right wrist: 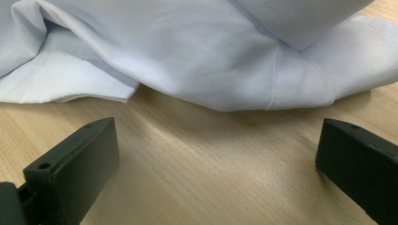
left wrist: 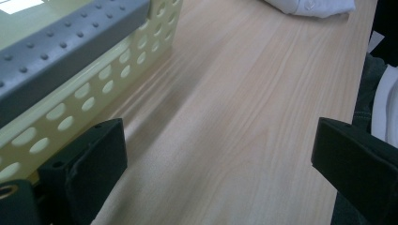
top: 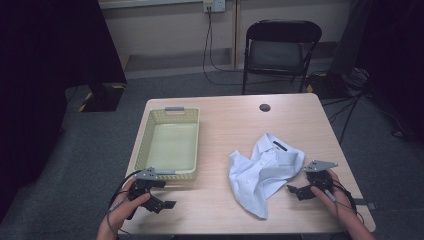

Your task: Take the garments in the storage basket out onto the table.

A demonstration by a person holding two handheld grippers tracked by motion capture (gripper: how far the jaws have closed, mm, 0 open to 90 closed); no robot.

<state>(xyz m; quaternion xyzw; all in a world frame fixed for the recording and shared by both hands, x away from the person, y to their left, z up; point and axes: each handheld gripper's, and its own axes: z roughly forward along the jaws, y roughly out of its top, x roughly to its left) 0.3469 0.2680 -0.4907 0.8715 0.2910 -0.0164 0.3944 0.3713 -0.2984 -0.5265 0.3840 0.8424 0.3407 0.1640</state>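
A crumpled pale blue shirt lies on the right half of the wooden table. My right gripper rests on the table just right of the shirt, jaws open and pointing at its edge; in the right gripper view the shirt lies a short way beyond the open jaws, apart from them. My left gripper sits near the front left edge, open and holding nothing, just in front of a pale yellow perforated basket. The basket wall stands beside its left jaw in the left gripper view.
The basket has a grey handle at its far end and looks empty. A round cable hole sits near the table's far edge. A black folding chair stands behind the table. Bare wood stretches between the basket and the shirt.
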